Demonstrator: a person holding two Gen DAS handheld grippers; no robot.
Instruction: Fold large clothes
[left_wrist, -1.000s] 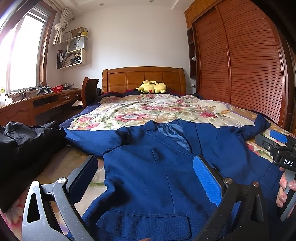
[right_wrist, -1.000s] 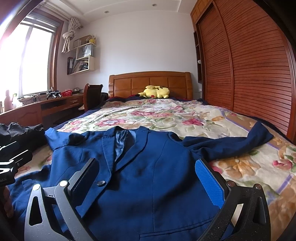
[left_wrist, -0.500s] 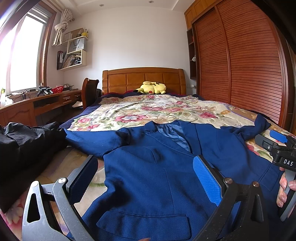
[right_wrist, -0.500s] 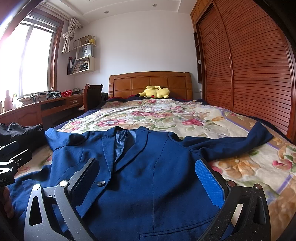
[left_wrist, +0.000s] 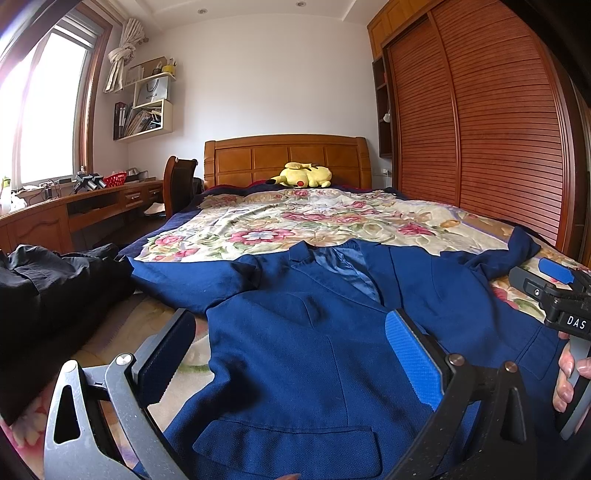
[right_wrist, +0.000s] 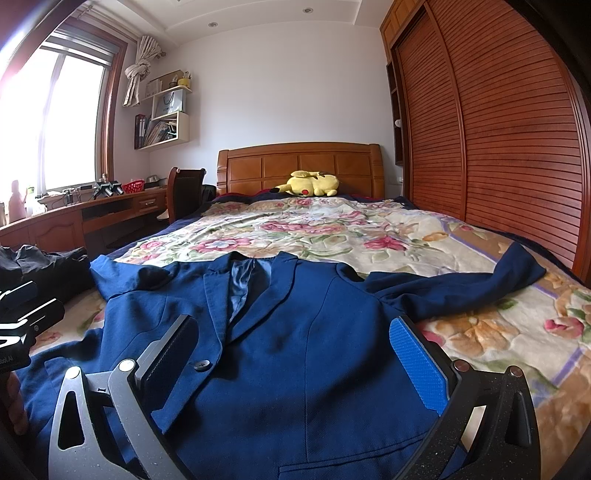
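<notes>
Left wrist: left gripper (left_wrist: 291, 360) and right gripper (right_wrist: 295, 360) agape, low over flat navy-blue woven blazer (left_wrist: 314, 350); button (right_wrist: 202, 365) visible from right wrist only.

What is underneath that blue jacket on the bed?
The blue jacket lies flat on a floral blanket, which shows all around it. Whatever lies beneath the jacket's body is covered.

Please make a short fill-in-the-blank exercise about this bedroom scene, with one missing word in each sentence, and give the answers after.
1. The blue jacket lies spread on the ____.
2. The plush toy by the headboard is ____ in colour.
3. The jaws of the left gripper and of the right gripper are both ____.
4. The jacket's front shows one dark ____.

Answers: bed; yellow; open; button
</notes>
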